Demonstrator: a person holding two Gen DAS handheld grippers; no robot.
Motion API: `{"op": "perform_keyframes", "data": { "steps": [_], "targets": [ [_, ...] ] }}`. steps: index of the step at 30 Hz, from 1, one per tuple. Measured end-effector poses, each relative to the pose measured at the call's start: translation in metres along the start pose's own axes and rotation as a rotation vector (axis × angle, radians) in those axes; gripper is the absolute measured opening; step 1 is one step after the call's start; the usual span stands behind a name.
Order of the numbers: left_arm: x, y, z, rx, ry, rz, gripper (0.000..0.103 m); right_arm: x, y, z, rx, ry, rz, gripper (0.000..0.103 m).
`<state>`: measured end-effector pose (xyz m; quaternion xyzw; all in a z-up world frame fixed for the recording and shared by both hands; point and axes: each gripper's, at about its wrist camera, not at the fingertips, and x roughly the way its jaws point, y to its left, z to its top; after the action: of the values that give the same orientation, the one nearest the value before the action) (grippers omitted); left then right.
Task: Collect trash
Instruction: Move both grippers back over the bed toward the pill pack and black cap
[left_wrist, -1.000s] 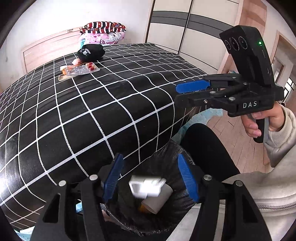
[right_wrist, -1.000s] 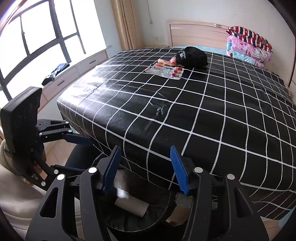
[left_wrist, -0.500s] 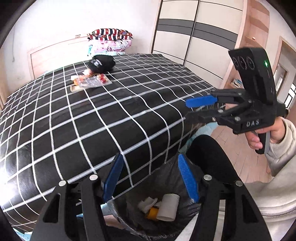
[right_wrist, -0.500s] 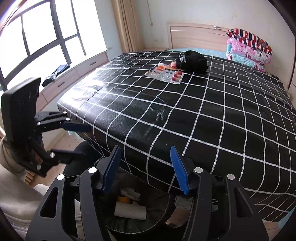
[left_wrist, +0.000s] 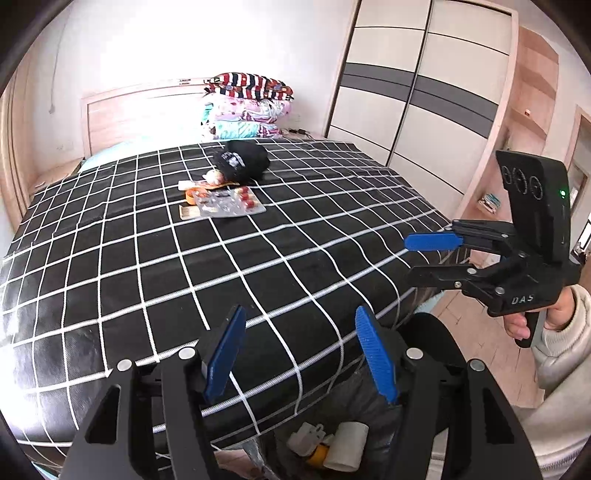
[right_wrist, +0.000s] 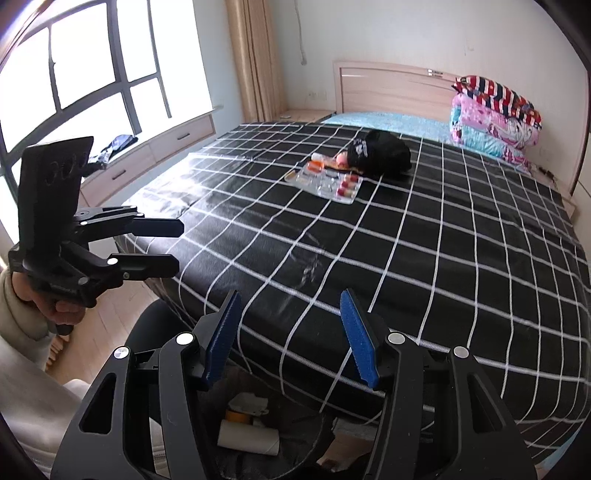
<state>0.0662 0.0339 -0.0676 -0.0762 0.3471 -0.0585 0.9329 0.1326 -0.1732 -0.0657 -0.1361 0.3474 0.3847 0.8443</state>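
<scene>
Both grippers are empty and their fingers stand wide apart. The left gripper (left_wrist: 299, 354) and the right gripper (right_wrist: 290, 336) hang above the near edge of the bed (left_wrist: 258, 258), just over the trash bag (left_wrist: 373, 402) that sits on the floor against the bed. In the bag there are already a cardboard tube (right_wrist: 247, 437), a white crumpled piece (left_wrist: 306, 435) and something yellow (left_wrist: 318, 452).

The trash that remains lies far up the bed, near the pillows: a blister pack of pills (right_wrist: 328, 182) with some small wrappers (left_wrist: 194, 192) beside it, touching a black cap (right_wrist: 380, 153). The folded blankets (right_wrist: 495, 118) are behind, at the headboard.

I think the next step is a long reach over the bed to this group. Several things could go wrong there. The blister pack is flat and thin and lies on a soft cover, so the fingers may slide over it or pinch the bedcover together with it. The small wrappers lie so close that one could be pushed under the cap. The cap touches the trash, so it may be caught by mistake. The carry back is also long, and a light wrapper could slip out before it arrives at the bag.
</scene>
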Motion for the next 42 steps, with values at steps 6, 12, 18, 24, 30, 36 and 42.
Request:
{"op": "perform_keyframes", "data": {
  "steps": [6, 12, 18, 24, 30, 36, 42],
  "targets": [
    [0.004, 0.014, 0.015, -0.024, -0.014, 0.017, 0.06, 0.003, -0.006, 0.018, -0.015, -0.025, -0.013, 0.055],
    [0.011, 0.028, 0.03, -0.044, -0.026, 0.033, 0.059, 0.011, -0.014, 0.034, -0.019, -0.043, -0.023, 0.055],
    [0.017, 0.039, 0.044, -0.057, -0.038, 0.036, 0.06, 0.022, -0.023, 0.05, -0.019, -0.057, -0.034, 0.055],
    [0.029, 0.055, 0.055, -0.095, -0.041, 0.042, 0.049, 0.032, -0.033, 0.064, -0.012, -0.068, -0.044, 0.056],
    [0.043, 0.072, 0.066, -0.132, -0.031, 0.044, 0.04, 0.043, -0.043, 0.08, -0.012, -0.078, -0.055, 0.058],
    [0.061, 0.085, 0.073, -0.156, -0.01, 0.042, 0.037, 0.055, -0.052, 0.098, -0.013, -0.088, -0.064, 0.059],
    [0.08, 0.097, 0.078, -0.153, 0.017, 0.037, 0.035, 0.072, -0.061, 0.114, -0.013, -0.097, -0.075, 0.064]
  ]
}}
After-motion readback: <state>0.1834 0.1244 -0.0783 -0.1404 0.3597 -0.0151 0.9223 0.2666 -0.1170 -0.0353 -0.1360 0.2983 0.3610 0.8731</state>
